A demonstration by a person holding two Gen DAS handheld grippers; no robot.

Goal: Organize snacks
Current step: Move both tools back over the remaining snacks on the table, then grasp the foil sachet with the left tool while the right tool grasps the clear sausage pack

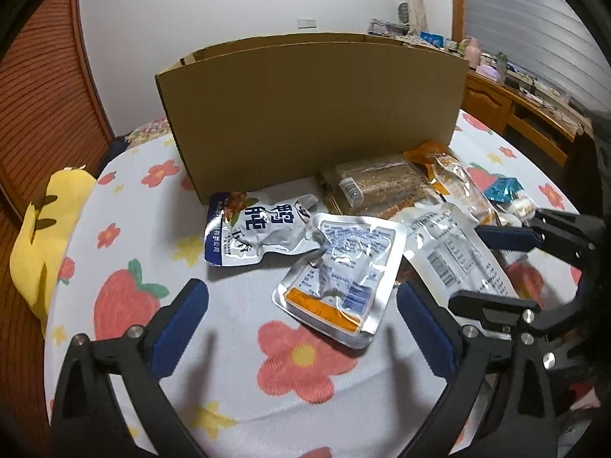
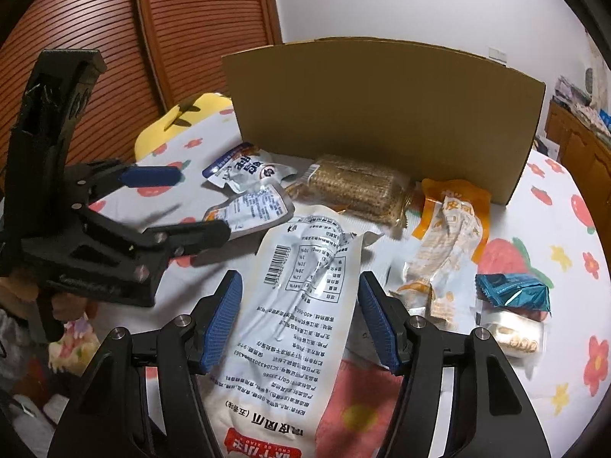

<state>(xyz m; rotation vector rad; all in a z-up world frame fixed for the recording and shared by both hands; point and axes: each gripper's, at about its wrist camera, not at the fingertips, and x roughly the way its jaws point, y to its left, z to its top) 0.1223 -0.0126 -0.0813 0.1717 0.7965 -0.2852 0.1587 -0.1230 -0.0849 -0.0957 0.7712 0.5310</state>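
Several snack packs lie on a flower-print cloth in front of a cardboard box [image 1: 305,114] [image 2: 382,114]. A silver pouch with an orange band [image 1: 340,282] [image 2: 248,210] lies just ahead of my open, empty left gripper [image 1: 301,305], between its blue pads. A long white pouch [image 2: 298,305] [image 1: 454,255] lies between the pads of my open right gripper [image 2: 299,313], untouched. Further back are a white-and-blue pouch [image 1: 259,229] [image 2: 244,168], a brown cracker pack [image 1: 374,187] [image 2: 355,187], an orange pack [image 2: 454,225], and a teal wrapper [image 2: 511,292].
A yellow plush [image 1: 46,236] [image 2: 183,122] lies at the bed's left edge. A wooden slatted door [image 2: 152,38] stands behind on the left. A wooden desk with clutter [image 1: 527,95] is at the right. My left gripper shows in the right wrist view [image 2: 179,206].
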